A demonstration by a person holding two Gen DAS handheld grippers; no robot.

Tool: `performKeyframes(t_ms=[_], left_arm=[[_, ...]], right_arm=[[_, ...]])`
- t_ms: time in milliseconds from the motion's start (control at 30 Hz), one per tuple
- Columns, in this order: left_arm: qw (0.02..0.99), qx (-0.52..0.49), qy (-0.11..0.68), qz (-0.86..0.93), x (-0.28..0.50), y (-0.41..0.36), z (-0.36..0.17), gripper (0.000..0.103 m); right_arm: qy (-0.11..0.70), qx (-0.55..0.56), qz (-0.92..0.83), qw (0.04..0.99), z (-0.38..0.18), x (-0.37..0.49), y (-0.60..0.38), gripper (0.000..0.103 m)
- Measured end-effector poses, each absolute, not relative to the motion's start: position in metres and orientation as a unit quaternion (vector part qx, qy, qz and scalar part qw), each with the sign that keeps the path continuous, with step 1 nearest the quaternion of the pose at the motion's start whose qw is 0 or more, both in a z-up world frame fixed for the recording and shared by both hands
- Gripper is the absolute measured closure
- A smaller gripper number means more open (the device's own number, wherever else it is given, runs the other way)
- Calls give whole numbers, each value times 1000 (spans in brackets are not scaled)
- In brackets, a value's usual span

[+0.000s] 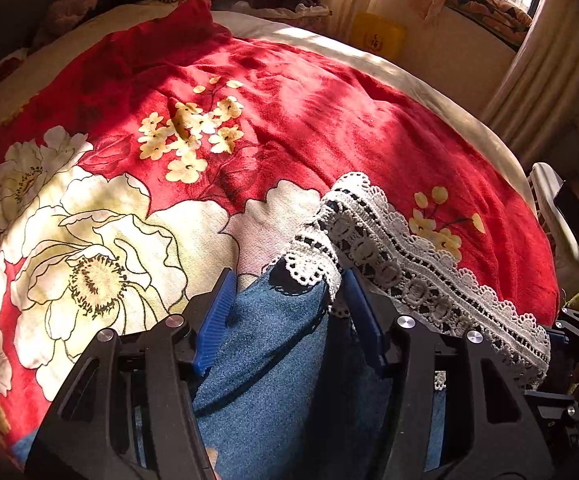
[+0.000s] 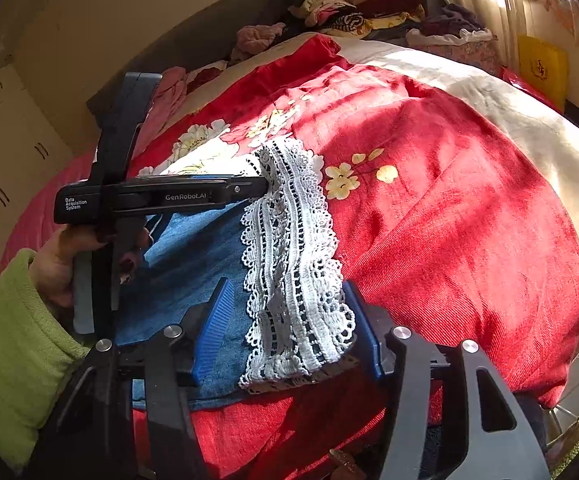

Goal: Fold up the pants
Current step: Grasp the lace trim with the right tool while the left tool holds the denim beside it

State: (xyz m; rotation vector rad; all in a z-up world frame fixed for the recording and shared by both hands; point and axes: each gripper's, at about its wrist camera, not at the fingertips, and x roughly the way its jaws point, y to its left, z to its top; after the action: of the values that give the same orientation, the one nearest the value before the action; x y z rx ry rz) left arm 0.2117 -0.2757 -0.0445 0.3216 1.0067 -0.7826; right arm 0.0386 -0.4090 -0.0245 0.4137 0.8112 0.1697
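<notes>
A: On the bed (image 2: 469, 92), over a red flowered blanket (image 1: 309, 120), lie the pants (image 1: 273, 360), blue denim with a white lace hem (image 2: 293, 260).

B: Left hand-held gripper (image 1: 285, 296)?

A: Fingers apart, straddling the hem end.

B: Right hand-held gripper (image 2: 289, 304)?

A: Fingers apart too, lace lying between them, denim beneath.

Pants (image 1: 273, 344): blue denim, matt, fine twill grain. Hem trim (image 1: 373, 240): white crochet lace, openwork, nubbly. Blanket (image 1: 309, 120) on bed: red plush cloth, flower print, soft nap, ribbed weave where sunlit. Left tongs (image 1: 287, 312): matt black plastic frame, ridged blue plastic pads (image 1: 217, 320), shiny metal pins. Right tongs (image 2: 289, 328): same build. Sleeve (image 2: 13, 340): green fleece.
</notes>
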Motion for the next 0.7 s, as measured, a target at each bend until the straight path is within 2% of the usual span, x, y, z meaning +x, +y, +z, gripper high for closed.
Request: performKeyframes(t_ms=[33,100,200,300,333,367,400,500,700], left_arm=[[793,151,465,-364,210,-276,-43,61],[794,157,460,-366,205,-277,-39,73],[794,192,443,-370,194,-281,-38,73],[793,180,448,-371,199,-279,-42,72],[794,175,450,-369,200,-278,-43,71],[795,178,448,-368,199,-278,-43,77],[798,188,441,-364,196,-279,-42,84],[808,214,416,-357,187,-280,-33,94],[822,176,400,-365,184,-260,-4,94]], right_arm=[[388,198,85,896,-23,38,-408,56],[385,194,89,898,-22,36,-406,56],[408,192,87,888,-30,42,-404,54],[418,187,88,885,-33,46,-401,53],[414,190,95,885,-33,45,-401,57],[409,197,105,885,-33,44,-403,63],[404,208,115,883,-33,44,-405,78],[393,225,130,882,-31,41,-408,80],[346,202,157,903,-6,25,-394,83]])
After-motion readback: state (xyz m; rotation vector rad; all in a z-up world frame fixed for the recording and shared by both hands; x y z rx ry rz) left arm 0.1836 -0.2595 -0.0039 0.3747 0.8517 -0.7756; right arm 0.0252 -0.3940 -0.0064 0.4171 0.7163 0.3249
